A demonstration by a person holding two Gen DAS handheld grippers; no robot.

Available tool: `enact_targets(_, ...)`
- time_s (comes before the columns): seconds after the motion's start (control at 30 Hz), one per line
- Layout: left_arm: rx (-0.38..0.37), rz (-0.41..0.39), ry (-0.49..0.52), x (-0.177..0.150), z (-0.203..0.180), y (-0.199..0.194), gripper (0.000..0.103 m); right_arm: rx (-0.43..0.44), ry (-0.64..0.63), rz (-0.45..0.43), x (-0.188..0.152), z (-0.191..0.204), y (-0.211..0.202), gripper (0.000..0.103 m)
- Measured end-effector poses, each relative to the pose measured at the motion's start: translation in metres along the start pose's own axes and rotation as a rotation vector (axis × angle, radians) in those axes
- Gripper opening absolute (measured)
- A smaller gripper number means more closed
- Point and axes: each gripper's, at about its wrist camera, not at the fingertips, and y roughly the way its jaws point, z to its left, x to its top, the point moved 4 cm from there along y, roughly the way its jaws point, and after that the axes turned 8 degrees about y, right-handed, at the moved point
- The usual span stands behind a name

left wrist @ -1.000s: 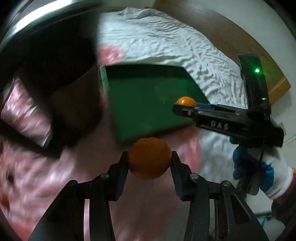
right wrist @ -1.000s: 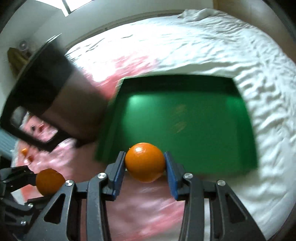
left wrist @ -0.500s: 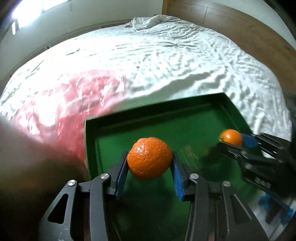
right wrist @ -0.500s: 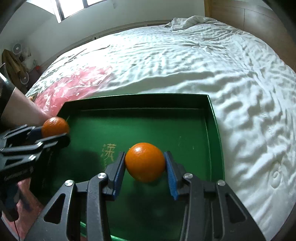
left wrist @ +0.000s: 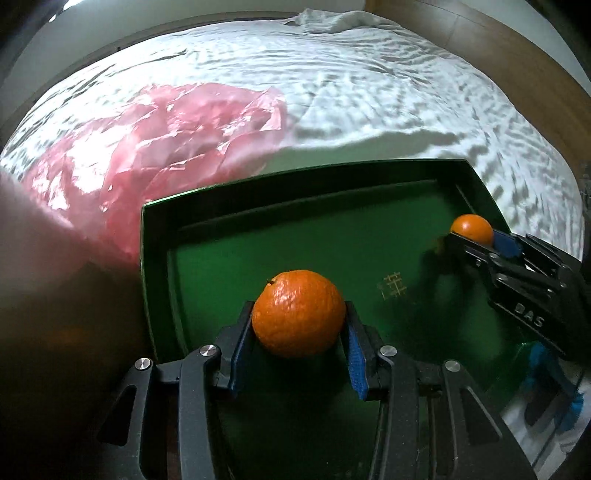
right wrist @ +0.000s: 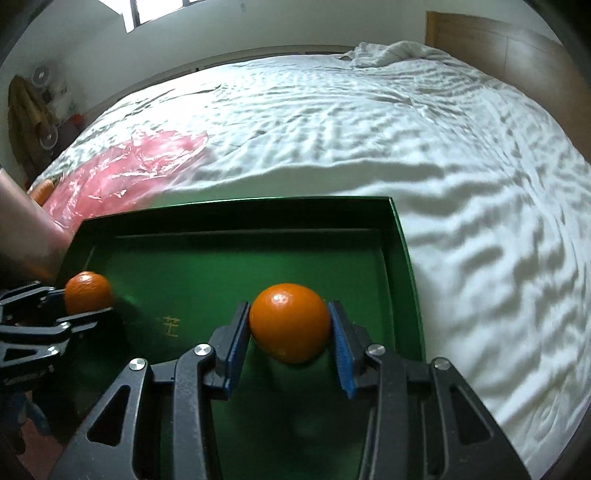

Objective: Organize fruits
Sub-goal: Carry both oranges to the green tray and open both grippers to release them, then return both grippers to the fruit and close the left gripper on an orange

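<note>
Left gripper (left wrist: 299,334) clamped on dimpled round orange mandarin (left wrist: 298,313), right gripper (right wrist: 290,339) clamped on smooth glossy orange mandarin (right wrist: 290,322), both above shallow green rectangular tray (right wrist: 400,236), crumpled pink plastic bag (left wrist: 177,133) beside tray on wrinkled white bedsheet (right wrist: 369,129).

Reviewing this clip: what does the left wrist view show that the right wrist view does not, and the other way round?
Only the left wrist view shows the right gripper from the side, with its "DAS" lettering. Only the right wrist view shows the bright window and the cluttered far corner. Both show the shallow green tray on the white bedsheet, the crumpled pink plastic bag, and each gripper shut on a round orange fruit: the left gripper, the right.
</note>
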Motion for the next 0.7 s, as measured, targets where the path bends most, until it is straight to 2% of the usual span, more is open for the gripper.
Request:
enact_targets(0.17, 0.004, 0.010, -0.033, 0.001, 0.000, 0.000, 0.039, -0.019, -0.009, 0.027, 0.006, -0.005, 0.009, 0.071)
enact_targets(0.27, 0.003, 0.017, -0.039, 0.001, 0.000, -0.001, 0.040, -0.031, -0.001, 0.042, 0.007, -0.007, 0.010, 0.101)
enact_targets(0.3, 0.010, 0.018, -0.031, 0.001, -0.001, -0.003, 0.040, -0.039, -0.002, 0.050, 0.007, -0.007, 0.010, 0.103)
enact_targets(0.4, 0.035, 0.007, -0.003, 0.001, -0.006, -0.010, 0.050, -0.068, -0.013, 0.054, 0.008, -0.006, 0.007, 0.103)
enact_targets(0.47, 0.053, -0.009, 0.023, 0.001, -0.008, -0.017, 0.052, -0.070, -0.008, 0.047, 0.008, -0.007, -0.001, 0.103)
enact_targets(0.6, 0.105, -0.079, 0.108, -0.001, -0.021, -0.045, 0.062, -0.081, 0.005, -0.009, 0.010, -0.005, -0.035, 0.103)
enact_targets(0.7, 0.114, -0.132, 0.163, -0.004, -0.032, -0.068, 0.063, -0.093, 0.018, -0.041, 0.008, -0.002, -0.062, 0.103)
